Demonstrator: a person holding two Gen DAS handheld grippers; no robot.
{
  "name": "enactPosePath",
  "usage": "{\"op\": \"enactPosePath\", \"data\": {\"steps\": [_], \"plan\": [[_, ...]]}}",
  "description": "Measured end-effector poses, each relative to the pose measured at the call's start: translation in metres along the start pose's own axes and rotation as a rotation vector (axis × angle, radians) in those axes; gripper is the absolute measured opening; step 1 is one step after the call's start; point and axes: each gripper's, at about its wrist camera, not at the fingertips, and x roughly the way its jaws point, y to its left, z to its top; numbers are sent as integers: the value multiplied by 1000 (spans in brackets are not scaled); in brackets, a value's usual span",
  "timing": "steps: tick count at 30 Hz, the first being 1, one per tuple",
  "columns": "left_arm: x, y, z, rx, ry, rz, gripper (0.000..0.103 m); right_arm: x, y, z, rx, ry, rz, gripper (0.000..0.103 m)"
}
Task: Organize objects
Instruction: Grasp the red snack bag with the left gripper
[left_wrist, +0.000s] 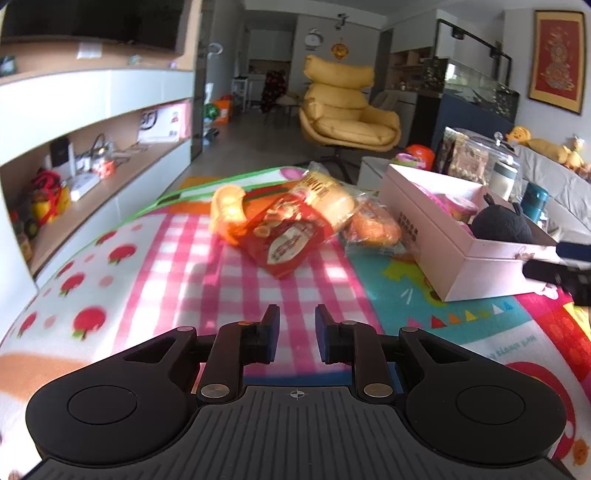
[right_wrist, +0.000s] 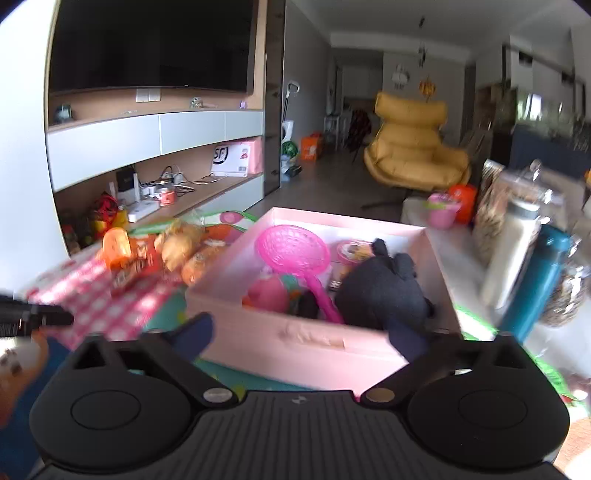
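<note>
Hovering low, right gripper (right_wrist: 303, 332) jaws spread before pink box (right_wrist: 295, 343).

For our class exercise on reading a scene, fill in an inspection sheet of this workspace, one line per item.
Surface: colourful play mat, partly pink check.
Job's things: snack packets heaped on the mat; pink box holding a black plush toy and pink scoop.
Clutter: jars and a teal bottle beside the box.
Grippers: left gripper shut, empty; right gripper open, empty.
Cables: tangled on the shelf.
Surroundings: yellow armchair, dark television.
</note>
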Motion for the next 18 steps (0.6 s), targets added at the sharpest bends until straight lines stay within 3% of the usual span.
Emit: {"op": "enactPosePath", "data": {"steps": [4,6,10,15,18], "plan": [[13,-6,19,118,-47,-17,23,-5,5,-20,26,-10,59,103],[25,2,35,129,-52,-37,25,-3,10,-22,4,6,70,103],[56,28,65,57,-31,-51,25,-4,7,-24,27,4,92,103],[96,53,80,-34,38,-68,25,-4,5,-25,31,6,110,103],[104,59,79,-68,66,-142,25,-4,7,-25,27,6,114,103]]}}
